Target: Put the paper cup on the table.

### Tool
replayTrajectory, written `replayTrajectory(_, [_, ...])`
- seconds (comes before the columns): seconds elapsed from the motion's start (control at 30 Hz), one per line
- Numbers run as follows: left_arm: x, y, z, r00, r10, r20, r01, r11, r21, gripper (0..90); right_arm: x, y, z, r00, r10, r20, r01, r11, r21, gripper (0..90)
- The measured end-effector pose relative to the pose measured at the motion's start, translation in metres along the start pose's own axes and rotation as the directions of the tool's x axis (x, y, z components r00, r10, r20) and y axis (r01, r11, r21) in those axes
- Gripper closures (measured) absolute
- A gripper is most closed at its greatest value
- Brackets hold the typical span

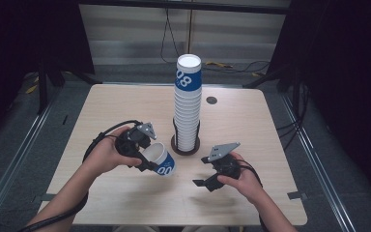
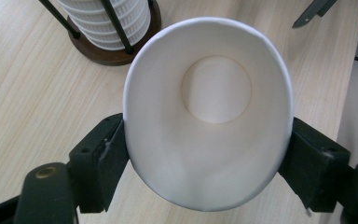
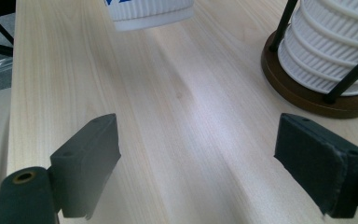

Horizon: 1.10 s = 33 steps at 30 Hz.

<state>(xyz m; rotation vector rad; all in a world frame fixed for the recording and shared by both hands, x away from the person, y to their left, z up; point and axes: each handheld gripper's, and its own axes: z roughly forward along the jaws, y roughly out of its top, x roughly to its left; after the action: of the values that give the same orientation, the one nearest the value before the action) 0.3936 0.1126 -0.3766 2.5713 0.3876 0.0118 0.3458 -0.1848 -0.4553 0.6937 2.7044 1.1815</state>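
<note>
Left gripper (image 1: 147, 157): held in the person's left hand (image 1: 107, 155) over the left half of the table (image 1: 101, 111). Its jaws pinch a single paper cup (image 1: 162, 159) by the rim, one jaw on each side. In the left gripper view the rim of the cup (image 2: 208, 112) is squeezed into an oval between the two black jaws, and the open mouth faces the camera, with the round bottom visible inside. In the high view the cup is tilted, bottom pointing down and to the right, white wall with a blue printed band near the bottom. It lies just left of the cup holder.

Centre: a tall stack of cups (image 1: 188, 104) stands upright in a holder with a dark round base (image 1: 186, 145) and thin black rods. The top cup carries the same blue band.

Right gripper (image 1: 204, 181): held in the person's right hand (image 1: 244, 179) over the right half of the table, near the holder base. Its jaws are spread wide, with bare tabletop between them in the right gripper view
</note>
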Motion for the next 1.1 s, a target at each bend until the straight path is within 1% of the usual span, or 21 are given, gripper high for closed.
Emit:
replayTrajectory(0.03, [0.001, 0.0, 0.0, 1.0, 0.007, 0.001, -0.007, 1.0, 0.004, 22.1, 0.0, 0.0, 0.0, 1.0, -0.001, 0.001, 0.001, 1.0, 0.0, 13.2])
replayTrajectory(0.1, [0.001, -0.002, 0.0, 1.0, 0.003, -0.006, -0.003, 1.0, 0.004, 22.0, 0.0, -0.001, -0.001, 1.0, 0.003, -0.001, -0.003, 1.0, -0.001, 13.2])
replayTrajectory(0.17, [0.002, -0.003, -0.001, 1.0, -0.001, -0.006, 0.001, 1.0, 0.007, 22.0, 0.0, -0.002, -0.001, 1.0, -0.004, 0.003, 0.004, 1.0, 0.001, 13.2])
replayTrajectory(0.27, [0.004, -0.006, -0.002, 0.9998, -0.009, -0.016, 0.009, 0.9999, 0.014, 21.9, -0.002, -0.003, -0.002, 1.0, 0.002, 0.003, -0.002, 1.0, -0.002, 13.2])
replayTrajectory(0.3, [0.005, -0.006, -0.002, 0.9999, -0.002, -0.014, 0.002, 0.9998, 0.019, 21.8, -0.002, -0.003, -0.002, 1.0, 0.003, 0.003, -0.003, 1.0, 0.0, 13.2])
replayTrajectory(0.37, [0.005, -0.008, -0.002, 0.9996, -0.004, -0.028, 0.005, 0.9993, 0.037, 21.6, -0.002, -0.003, -0.002, 1.0, 0.002, 0.003, -0.002, 1.0, 0.006, 13.2])
replayTrajectory(0.4, [0.006, -0.009, -0.001, 0.9996, -0.009, -0.026, 0.01, 0.999, 0.044, 21.6, -0.002, -0.004, -0.002, 1.0, 0.0, 0.004, 0.0, 1.0, 0.009, 13.2])
replayTrajectory(0.5, [0.007, -0.012, 0.001, 0.9995, -0.003, -0.031, 0.006, 0.9973, 0.074, 21.4, -0.002, -0.004, -0.002, 1.0, -0.001, 0.0, 0.001, 1.0, 0.012, 13.2])
replayTrajectory(0.57, [0.007, -0.012, 0.003, 0.9996, -0.002, -0.027, 0.004, 0.9968, 0.08, 21.1, -0.002, -0.004, -0.002, 1.0, -0.002, 0.0, 0.002, 1.0, 0.012, 13.2])
replayTrajectory(0.6, [0.006, -0.013, 0.004, 0.9997, -0.01, -0.021, 0.012, 0.9962, 0.086, 21.1, -0.002, -0.004, -0.002, 1.0, -0.001, -0.001, 0.001, 1.0, 0.009, 13.2])
replayTrajectory(0.7, [0.006, -0.013, 0.007, 0.9993, 0.01, -0.035, -0.006, 0.994, 0.11, 20.7, -0.001, -0.004, -0.003, 1.0, -0.002, 0.003, 0.002, 1.0, 0.016, 13.2])
replayTrajectory(0.73, [0.006, -0.013, 0.008, 0.9991, 0.022, -0.036, -0.017, 0.9927, 0.119, 20.6, -0.001, -0.004, -0.003, 1.0, -0.005, 0.002, 0.005, 1.0, 0.016, 13.2])
replayTrajectory(0.83, [0.006, -0.013, 0.01, 0.9991, 0.01, -0.041, -0.005, 0.9932, 0.116, 20.1, -0.002, -0.005, -0.003, 1.0, -0.008, 0.005, 0.007, 1.0, 0.015, 13.2])
replayTrajectory(0.9, [0.006, -0.012, 0.012, 0.9987, 0.022, -0.045, -0.017, 0.9929, 0.118, 19.7, -0.002, -0.005, -0.003, 0.9999, -0.011, 0.005, 0.011, 1.0, 0.02, 13.2])
replayTrajectory(0.93, [0.005, -0.012, 0.013, 0.9983, 0.035, -0.047, -0.029, 0.9919, 0.124, 19.5, -0.002, -0.005, -0.003, 0.9999, -0.011, 0.003, 0.011, 1.0, 0.019, 13.2])
replayTrajectory(1.0, [0.003, -0.012, 0.017, 0.9974, 0.049, -0.053, -0.041, 0.9891, 0.141, 19.2, -0.002, -0.005, -0.004, 0.9999, -0.012, 0.004, 0.012, 1.0, 0.02, 13.2])
replayTrajectory(1.07, [0.002, -0.012, 0.02, 0.9974, 0.054, -0.048, -0.046, 0.9876, 0.15, 18.8, -0.002, -0.006, -0.004, 0.9999, -0.012, 0.004, 0.012, 1.0, 0.02, 13.2])
replayTrajectory(1.1, [0.002, -0.012, 0.022, 0.9973, 0.059, -0.044, -0.051, 0.9853, 0.163, 18.8, -0.002, -0.006, -0.004, 0.9999, -0.011, 0.004, 0.011, 1.0, 0.019, 13.2])
